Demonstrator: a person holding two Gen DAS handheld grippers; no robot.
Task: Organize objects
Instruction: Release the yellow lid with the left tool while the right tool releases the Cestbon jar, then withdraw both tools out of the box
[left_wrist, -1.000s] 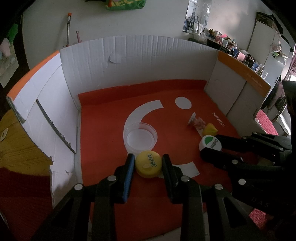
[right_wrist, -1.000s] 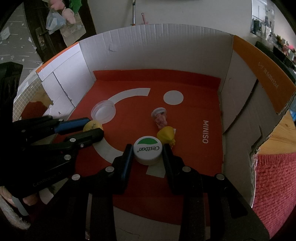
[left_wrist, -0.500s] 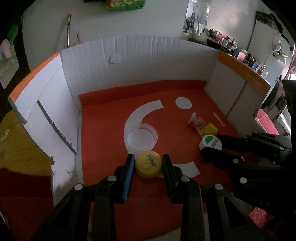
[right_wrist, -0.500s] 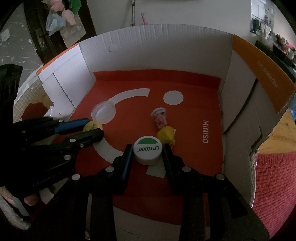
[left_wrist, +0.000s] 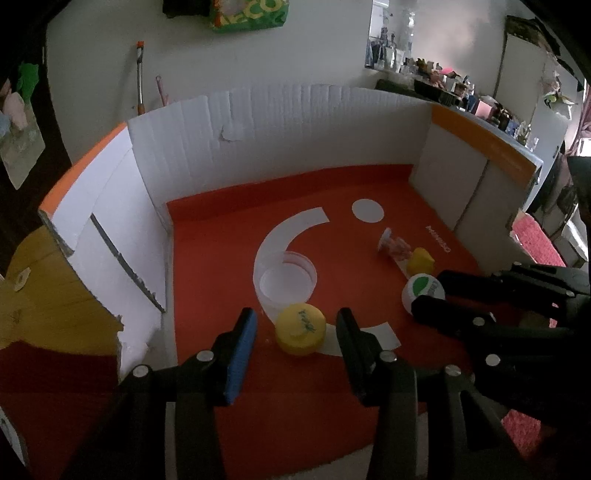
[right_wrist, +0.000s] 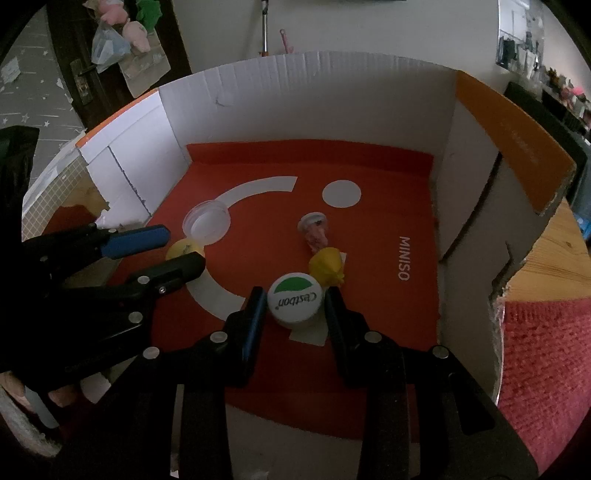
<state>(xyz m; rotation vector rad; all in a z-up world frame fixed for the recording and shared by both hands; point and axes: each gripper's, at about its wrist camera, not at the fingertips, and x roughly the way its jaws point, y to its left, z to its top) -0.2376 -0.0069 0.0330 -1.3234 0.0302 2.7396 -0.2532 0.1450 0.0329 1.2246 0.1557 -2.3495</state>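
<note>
**Left fingers part around the yellow cap; right fingers grip the white one**

Inside the open cardboard box (left_wrist: 295, 122), on its red floor sheet (left_wrist: 221, 236), the left gripper (left_wrist: 295, 332) has just been opening. Its fingers (left_wrist: 242, 339) now stand clear of the yellow cap (left_wrist: 301, 328), which lies flat on the sheet between them, nearer the finger at its 3 o'clock side, with a visible gap on the other.

The right gripper (right_wrist: 295, 306) has its fingers (right_wrist: 255, 314) pressed against both sides of the white cap with a green mark (right_wrist: 293, 301), holding it on the sheet.

In the right wrist view, a yellow cone-shaped piece (right_wrist: 327, 264) sits touching or just beside the white cap at its 1 o'clock. A small clear bottle with pink contents (right_wrist: 316, 232) lies on its side just beyond that, at 12 o'clock from the cone. A clear round lid (right_wrist: 206, 226) rests at 10 o'clock from the white cap, just beside the yellow cap and overlapping the white arc printed on the sheet.

A wooden desk (right_wrist: 554, 251) shows past the torn right wall of the box, with a pink-red woven cloth (right_wrist: 543, 354) near it.
</note>
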